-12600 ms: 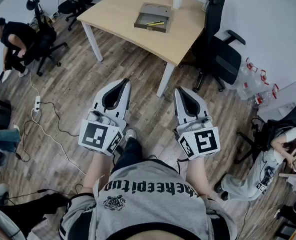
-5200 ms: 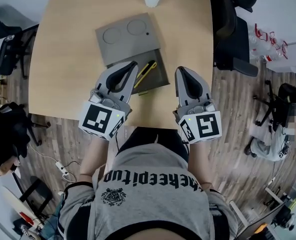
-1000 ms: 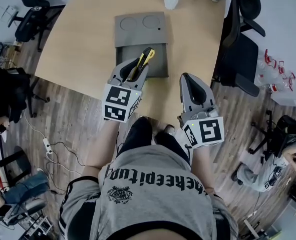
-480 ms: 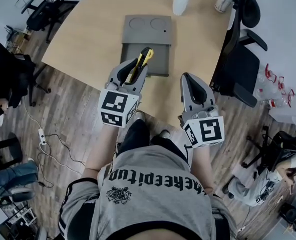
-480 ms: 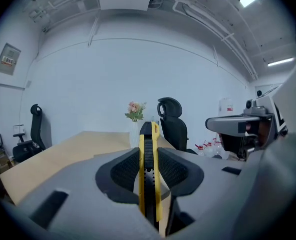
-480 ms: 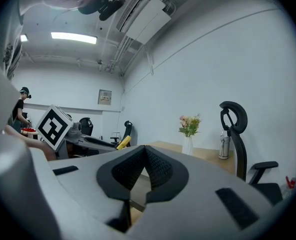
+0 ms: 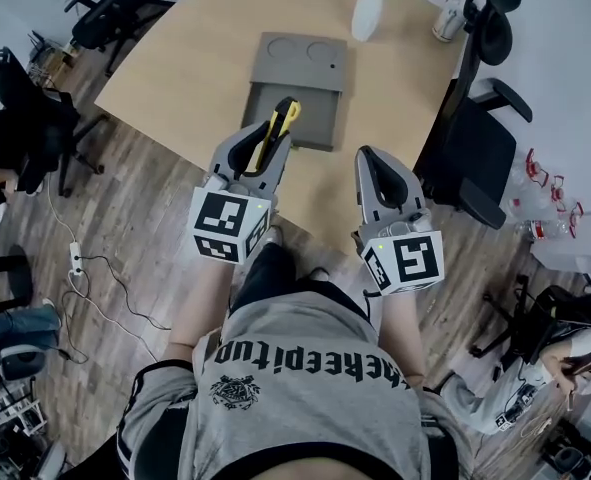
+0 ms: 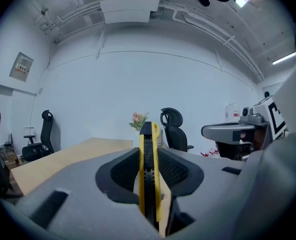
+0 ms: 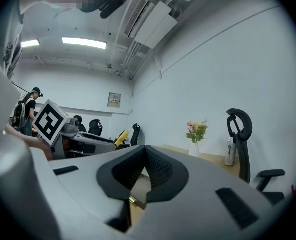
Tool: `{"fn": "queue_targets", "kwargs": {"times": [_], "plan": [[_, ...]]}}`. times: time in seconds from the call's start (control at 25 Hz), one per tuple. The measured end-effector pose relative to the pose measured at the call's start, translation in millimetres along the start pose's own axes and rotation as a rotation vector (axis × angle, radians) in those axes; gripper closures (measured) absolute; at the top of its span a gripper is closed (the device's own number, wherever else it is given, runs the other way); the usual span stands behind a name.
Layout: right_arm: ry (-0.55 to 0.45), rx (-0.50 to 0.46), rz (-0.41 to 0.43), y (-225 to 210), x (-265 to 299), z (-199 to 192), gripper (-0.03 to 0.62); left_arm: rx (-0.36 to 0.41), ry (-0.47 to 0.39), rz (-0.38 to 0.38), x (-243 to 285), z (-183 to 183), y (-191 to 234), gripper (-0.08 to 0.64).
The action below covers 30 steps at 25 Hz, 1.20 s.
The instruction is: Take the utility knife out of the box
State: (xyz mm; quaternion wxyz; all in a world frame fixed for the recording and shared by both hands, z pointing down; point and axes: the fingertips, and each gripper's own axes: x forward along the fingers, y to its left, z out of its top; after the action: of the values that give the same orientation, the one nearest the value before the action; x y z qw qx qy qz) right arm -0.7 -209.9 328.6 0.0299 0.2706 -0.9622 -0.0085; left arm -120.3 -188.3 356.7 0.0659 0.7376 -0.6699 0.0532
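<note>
The main step looks done. The knife (image 7: 279, 126) is pinched in the left tongs (image 7: 273, 140), and it appears to be held up clear of the box (image 7: 322, 128), which lies open on the table (image 7: 195, 58) just beyond the tong tips. No other tool shows in the box tray. What is left, at most, is to carry the knife fully away or set it down somewhere; the task names no place for it.

In the left gripper view the jaws clamp the yellow-and-black handle from both sides. The knife stands on edge along the line of the jaws, with its front end poking out past the tips.

The left tongs are held out in front of the person's body, pointing away toward the table and close to level. The right tongs (image 7: 378, 168) sit beside them on the right at about the same reach, also roughly level and aimed the same way. Their jaws are pressed together at the tips with nothing between them.
</note>
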Motion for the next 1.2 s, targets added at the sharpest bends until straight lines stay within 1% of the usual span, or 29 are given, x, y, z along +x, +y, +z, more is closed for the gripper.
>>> {"fn": "queue_targets", "kwargs": {"times": [0.6, 0.96, 1.2], "plan": [[-0.058, -0.033, 0.068, 20, -42, 19, 0.586, 0.011, -0.129, 0.079, -56, 32, -36, 0.433], [-0.063, -0.033, 0.106, 27, -64, 17, 0.586, 0.007, -0.178, 0.108, -81, 37, -58, 0.433], [-0.072, -0.029, 0.110, 32, -69, 19, 0.586, 0.014, -0.208, 0.126, -94, 44, -60, 0.433]]}}
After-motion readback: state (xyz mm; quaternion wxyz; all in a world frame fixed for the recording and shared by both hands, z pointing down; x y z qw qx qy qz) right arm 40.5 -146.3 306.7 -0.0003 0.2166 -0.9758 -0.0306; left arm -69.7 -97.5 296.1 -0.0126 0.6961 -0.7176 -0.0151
